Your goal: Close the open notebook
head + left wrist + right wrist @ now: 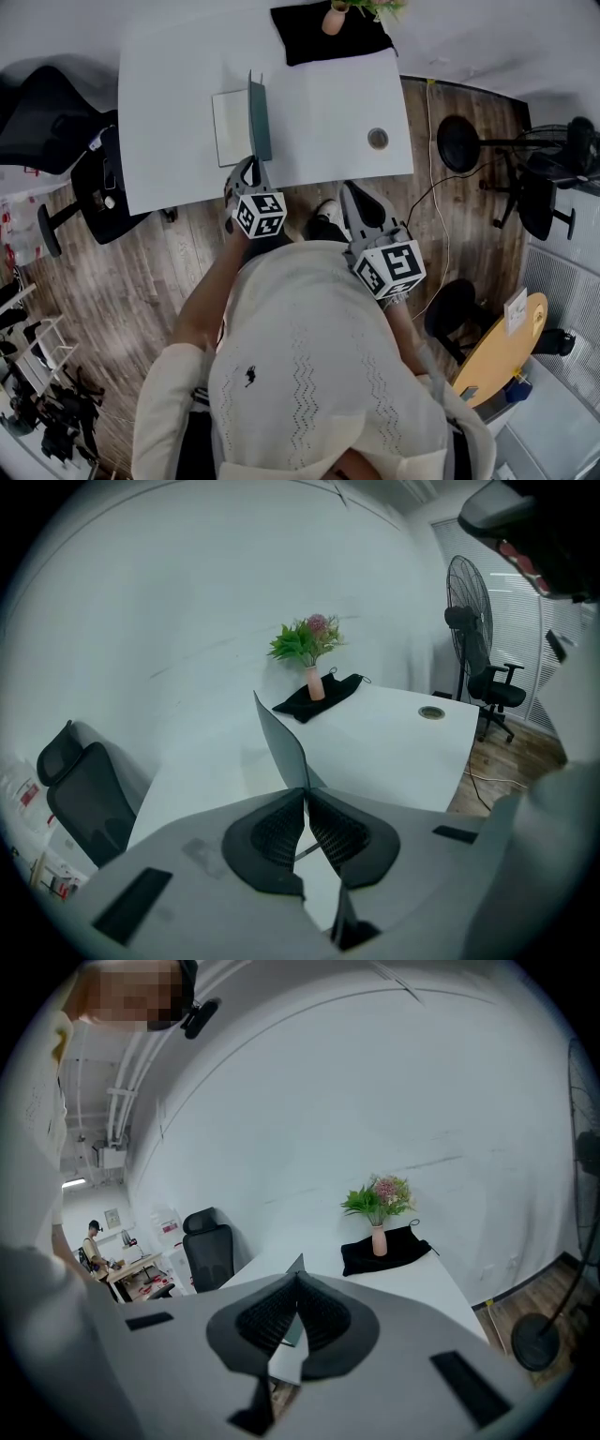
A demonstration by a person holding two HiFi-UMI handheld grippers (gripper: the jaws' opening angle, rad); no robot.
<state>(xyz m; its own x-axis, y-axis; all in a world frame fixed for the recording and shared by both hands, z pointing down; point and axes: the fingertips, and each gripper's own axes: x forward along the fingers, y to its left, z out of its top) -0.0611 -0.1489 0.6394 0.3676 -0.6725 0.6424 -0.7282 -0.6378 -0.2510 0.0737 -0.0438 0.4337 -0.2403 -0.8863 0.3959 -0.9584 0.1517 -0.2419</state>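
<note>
The notebook (230,127) lies on the white desk (319,122) with its white page flat and its dark teal cover (260,115) standing upright. My left gripper (251,174) is at the desk's near edge, shut on the cover's near end. In the left gripper view the cover (280,745) rises as a thin curved sheet from between the closed pads of that gripper (305,793). My right gripper (360,202) hangs off the desk's near edge, to the right, shut and holding nothing. In the right gripper view, the cover's tip (296,1263) shows just over the closed right gripper (296,1284).
A black cloth (330,36) with a pink vase of flowers (333,19) sits at the desk's far edge. A round cable grommet (378,138) is at the right. A black office chair (101,187) stands left of the desk, a floor fan (562,141) at the right.
</note>
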